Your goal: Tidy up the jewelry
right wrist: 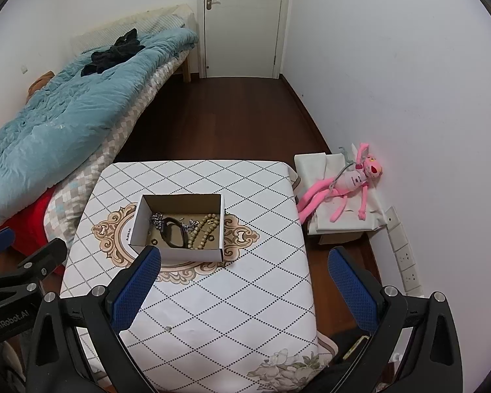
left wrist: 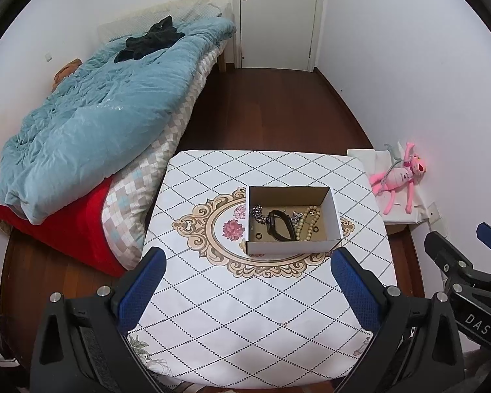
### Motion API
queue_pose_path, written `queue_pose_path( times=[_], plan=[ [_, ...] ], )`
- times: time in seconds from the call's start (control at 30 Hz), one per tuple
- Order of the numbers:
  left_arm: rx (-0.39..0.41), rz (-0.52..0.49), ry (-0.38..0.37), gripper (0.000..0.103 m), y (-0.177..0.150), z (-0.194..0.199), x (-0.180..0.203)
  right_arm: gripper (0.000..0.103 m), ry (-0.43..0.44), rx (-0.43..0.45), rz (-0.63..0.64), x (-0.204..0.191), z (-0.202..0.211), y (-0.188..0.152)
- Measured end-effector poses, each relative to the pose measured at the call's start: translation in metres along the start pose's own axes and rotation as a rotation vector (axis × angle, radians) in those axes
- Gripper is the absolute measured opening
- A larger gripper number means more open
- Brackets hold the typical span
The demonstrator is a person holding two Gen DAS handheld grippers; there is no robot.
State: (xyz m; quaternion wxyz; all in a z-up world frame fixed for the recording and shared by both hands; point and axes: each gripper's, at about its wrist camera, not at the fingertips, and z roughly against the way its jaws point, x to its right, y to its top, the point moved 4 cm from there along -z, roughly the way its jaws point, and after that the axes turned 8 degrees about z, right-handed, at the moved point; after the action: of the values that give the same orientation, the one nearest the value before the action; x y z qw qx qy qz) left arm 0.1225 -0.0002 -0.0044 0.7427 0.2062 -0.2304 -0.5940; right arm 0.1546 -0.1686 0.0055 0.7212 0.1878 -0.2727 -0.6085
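A small white cardboard box (left wrist: 334,216) (right wrist: 136,221) stands on the table (left wrist: 245,311) (right wrist: 245,294) with the diamond-pattern cloth. Inside lie a black wristband (left wrist: 280,225) (right wrist: 173,232), a beige bead bracelet (left wrist: 306,222) (right wrist: 204,231), a silver chain (left wrist: 257,213) (right wrist: 156,219) and small dark rings (left wrist: 258,236) (right wrist: 153,241). My left gripper (left wrist: 250,262) is open and empty, held above the table just in front of the box. My right gripper (right wrist: 245,262) is open and empty, to the right of the box's near corner.
A bed with a blue quilt (left wrist: 91,124) (right wrist: 59,124) and a red blanket (left wrist: 59,219) lies to the left. A pink plush toy (left wrist: 397,177) (right wrist: 347,183) lies on a white box by the right wall. A closed door (left wrist: 278,16) is at the far end.
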Motion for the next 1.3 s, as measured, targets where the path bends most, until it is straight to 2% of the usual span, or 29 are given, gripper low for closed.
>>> queue_pose_path(
  times=[1.3],
  plan=[
    [-0.017,0.006,-0.015,0.103,0.0012,-0.0063,-0.0059,0.103,-0.002,-0.005,0.010,-0.0035,-0.0028,0.0015]
  ],
)
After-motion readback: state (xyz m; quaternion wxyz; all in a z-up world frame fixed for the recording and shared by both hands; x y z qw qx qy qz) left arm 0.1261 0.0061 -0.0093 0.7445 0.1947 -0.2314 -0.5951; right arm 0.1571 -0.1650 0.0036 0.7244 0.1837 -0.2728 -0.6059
